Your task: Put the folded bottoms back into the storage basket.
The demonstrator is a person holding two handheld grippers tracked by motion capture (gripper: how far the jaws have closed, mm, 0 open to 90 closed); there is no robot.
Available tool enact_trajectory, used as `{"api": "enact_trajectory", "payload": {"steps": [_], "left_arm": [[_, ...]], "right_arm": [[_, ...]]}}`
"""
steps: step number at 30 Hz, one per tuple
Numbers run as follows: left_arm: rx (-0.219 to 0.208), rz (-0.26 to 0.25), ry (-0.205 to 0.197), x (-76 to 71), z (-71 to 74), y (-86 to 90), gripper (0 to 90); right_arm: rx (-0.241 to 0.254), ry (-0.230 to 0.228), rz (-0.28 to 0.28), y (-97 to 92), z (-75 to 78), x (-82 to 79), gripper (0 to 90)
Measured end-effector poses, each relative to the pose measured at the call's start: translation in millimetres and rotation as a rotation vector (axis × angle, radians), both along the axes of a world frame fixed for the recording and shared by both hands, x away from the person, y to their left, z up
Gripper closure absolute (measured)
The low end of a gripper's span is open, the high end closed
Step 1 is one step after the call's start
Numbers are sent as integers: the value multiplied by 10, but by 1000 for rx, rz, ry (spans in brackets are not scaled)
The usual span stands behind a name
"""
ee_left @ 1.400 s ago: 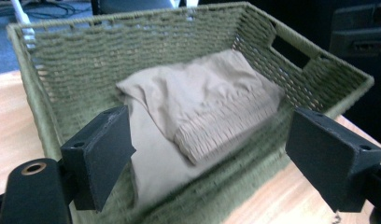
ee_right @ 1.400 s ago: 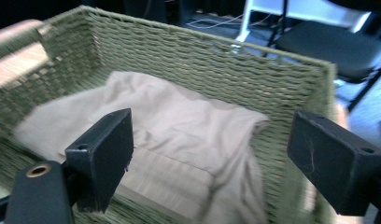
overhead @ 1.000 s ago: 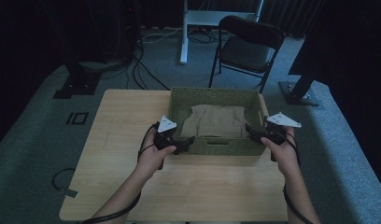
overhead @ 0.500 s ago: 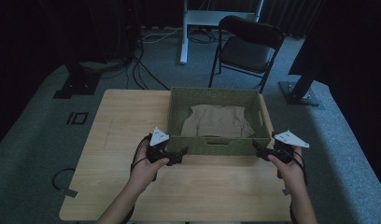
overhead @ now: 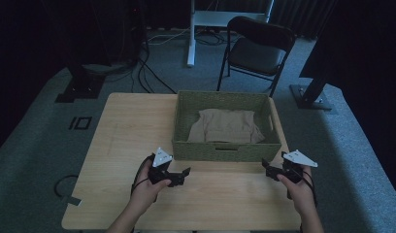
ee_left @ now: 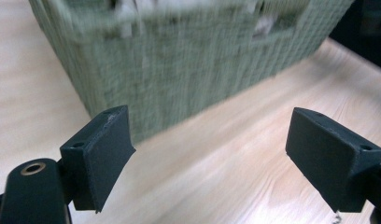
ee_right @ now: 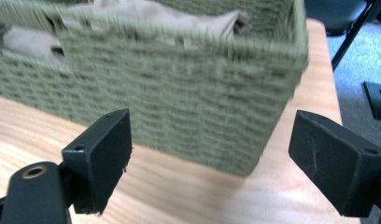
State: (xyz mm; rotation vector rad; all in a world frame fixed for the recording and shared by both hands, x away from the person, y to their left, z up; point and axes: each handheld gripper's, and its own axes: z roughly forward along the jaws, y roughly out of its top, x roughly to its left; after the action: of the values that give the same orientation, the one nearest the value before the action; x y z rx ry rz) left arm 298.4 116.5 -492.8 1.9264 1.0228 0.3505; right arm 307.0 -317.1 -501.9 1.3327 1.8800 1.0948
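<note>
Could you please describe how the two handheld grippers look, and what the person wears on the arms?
Both the left gripper and right gripper are black, each with two flat rectangular jaws, a grey three-cornered plate on top and a black cable trailing back. A brass-coloured hole shows near each left jaw. The forearms show no sleeves.

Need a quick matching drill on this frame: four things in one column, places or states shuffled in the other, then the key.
1. basket
2. beige cloth
3. left gripper
4. chair

A. on the floor beyond the table
B. folded inside the basket
C. jaws open, nothing between them
D. woven green, on the table

Pairs: 1-D, 2-B, 3-C, 4-A
</note>
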Motion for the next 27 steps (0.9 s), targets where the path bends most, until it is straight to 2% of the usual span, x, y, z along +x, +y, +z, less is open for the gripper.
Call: {"api": "enact_trajectory", "payload": {"steps": [1, 2, 6, 11, 14, 17, 19, 22, 23, 24, 25, 27], "left_arm": [[0, 0, 0, 0, 0, 0, 156], [14, 2, 15, -10, -90, 19, 156], [32, 11, 38, -31, -228, 47, 156], [56, 20, 50, -48, -314, 77, 156], [87, 55, 56, -70, -381, 120, 156], [97, 65, 56, -82, -413, 140, 156], [136, 86, 62, -105, -469, 175, 156], [139, 94, 67, -108, -489, 189, 156], [155, 120, 80, -124, -531, 223, 156], [155, 120, 80, -124, -531, 223, 156], [173, 136, 78, -132, -550, 240, 156], [184, 157, 83, -134, -573, 267, 156]], "right_arm": [[0, 0, 0, 0, 0, 0, 129], [-1, 16, -7, -7, -72, -14, 129], [-1, 36, -18, -27, -176, -38, 129], [-7, 63, -28, -47, -284, -63, 129], [-17, 83, -45, -68, -373, -93, 129], [-25, 108, -57, -73, -433, -116, 129], [-33, 120, -71, -80, -462, -133, 129], [-31, 127, -78, -85, -475, -140, 129], [-46, 151, -107, -96, -512, -163, 129], [-46, 151, -107, -96, -512, -163, 129], [-54, 165, -132, -100, -517, -176, 129], [-63, 176, -156, -106, -520, -183, 130]]}}
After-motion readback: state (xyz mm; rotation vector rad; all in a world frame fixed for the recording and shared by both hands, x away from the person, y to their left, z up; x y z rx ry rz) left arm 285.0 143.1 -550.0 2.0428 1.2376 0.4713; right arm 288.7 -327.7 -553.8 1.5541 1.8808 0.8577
